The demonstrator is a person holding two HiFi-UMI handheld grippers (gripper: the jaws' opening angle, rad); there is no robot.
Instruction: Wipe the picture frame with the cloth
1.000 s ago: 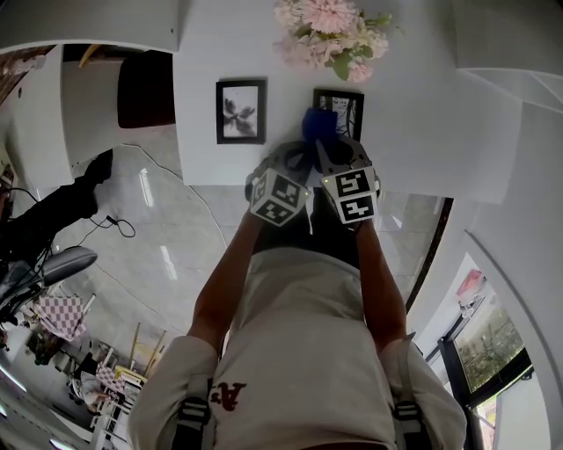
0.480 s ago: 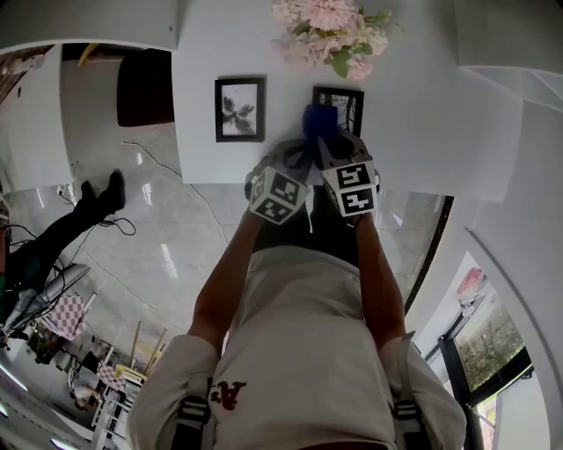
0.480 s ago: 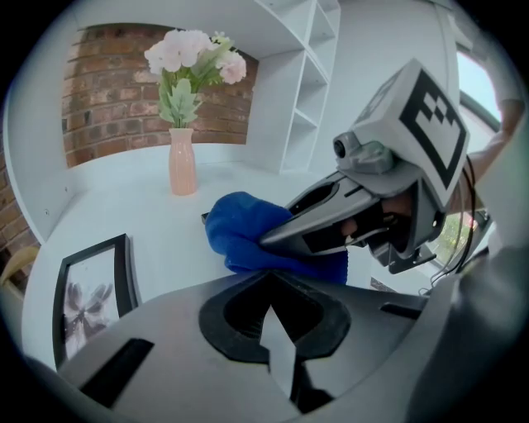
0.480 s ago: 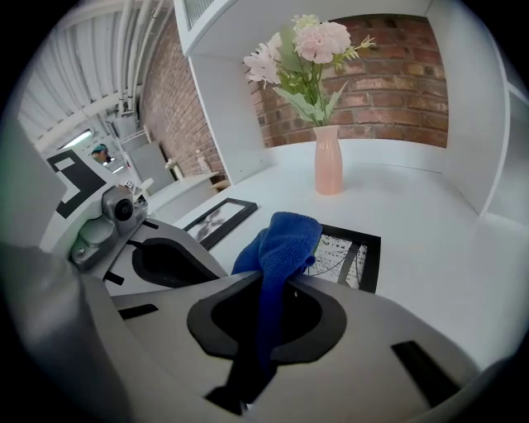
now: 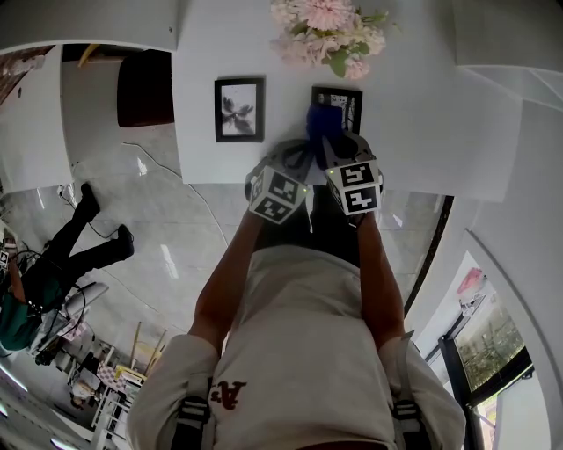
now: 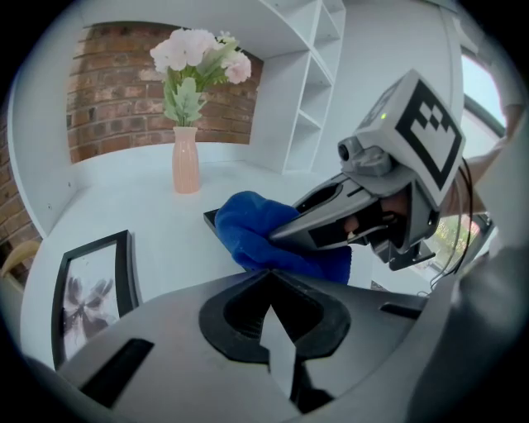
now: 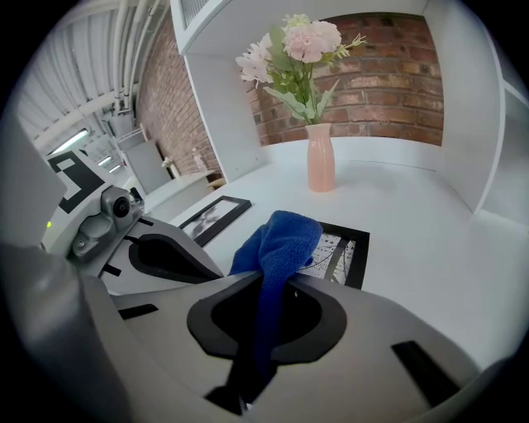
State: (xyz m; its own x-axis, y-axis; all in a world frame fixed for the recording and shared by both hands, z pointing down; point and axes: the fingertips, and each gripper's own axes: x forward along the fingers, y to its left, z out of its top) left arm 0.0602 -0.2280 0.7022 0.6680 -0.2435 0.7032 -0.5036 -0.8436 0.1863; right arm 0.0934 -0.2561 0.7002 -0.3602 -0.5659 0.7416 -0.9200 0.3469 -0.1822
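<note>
Two tools work at the near edge of the white counter (image 5: 422, 132). Head view: left tool (image 5: 299, 156) and right tool (image 5: 332, 148) sit side by side, tips converging on the picture frame (image 5: 350, 101). The blue cloth (image 5: 318, 121) is bunched at the right tool's tip, over the frame's left part. A second frame (image 5: 238, 110) lies flat off to the left, apart from it, and pink flowers (image 5: 327, 26) stand beyond both. Left gripper view: jaws closed tip to tip, nothing between them. Judged idle, parked close beside the working tool, perhaps to steady the frame if needed. The cloth looks thick and soft, like terry, in a rounded wad covering the frame's near corner. Right gripper view: jaws clamped on the cloth, with a tail running back between them and the wad protruding ahead. Judged held this way so a padded face meets the frame, not the hard jaws; actual contact cannot be confirmed. The frame is thin, black and rectangular, flat on the counter, with a pale print of dark lines. The vase (image 7: 320, 165) is slim, pink and smooth.
</note>
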